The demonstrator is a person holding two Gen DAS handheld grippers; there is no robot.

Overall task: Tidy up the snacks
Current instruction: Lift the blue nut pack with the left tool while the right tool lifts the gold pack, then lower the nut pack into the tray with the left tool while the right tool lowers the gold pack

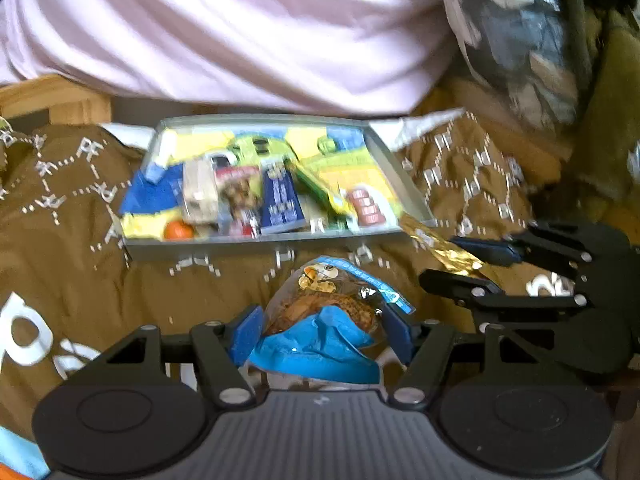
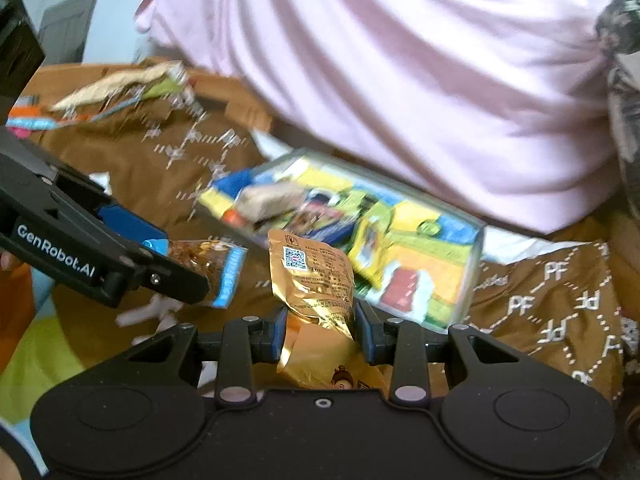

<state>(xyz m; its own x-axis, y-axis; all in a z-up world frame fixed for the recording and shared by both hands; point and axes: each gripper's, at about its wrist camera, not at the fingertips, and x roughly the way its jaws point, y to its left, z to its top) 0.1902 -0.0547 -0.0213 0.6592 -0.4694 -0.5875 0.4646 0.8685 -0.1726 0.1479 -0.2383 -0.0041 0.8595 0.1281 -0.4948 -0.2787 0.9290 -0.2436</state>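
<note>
My left gripper [image 1: 322,334] is shut on a blue snack packet [image 1: 320,320] with a clear window that shows nuts. It hangs just in front of a grey tray [image 1: 260,242] filled with several colourful snack packs. My right gripper [image 2: 322,332] is shut on a gold foil packet [image 2: 312,276] with a QR code, near the tray's [image 2: 474,264] front corner. In the left wrist view the right gripper [image 1: 444,260] holds the gold packet [image 1: 436,240] at the tray's right corner. The right wrist view shows the left gripper [image 2: 184,264] with the blue packet [image 2: 224,268].
A brown cloth [image 1: 72,208] with white PF lettering covers the surface. A person in a pink shirt [image 2: 400,80] sits right behind the tray. Loose snack packets [image 2: 120,84] lie at the far left. A wooden edge [image 1: 52,100] shows at the back left.
</note>
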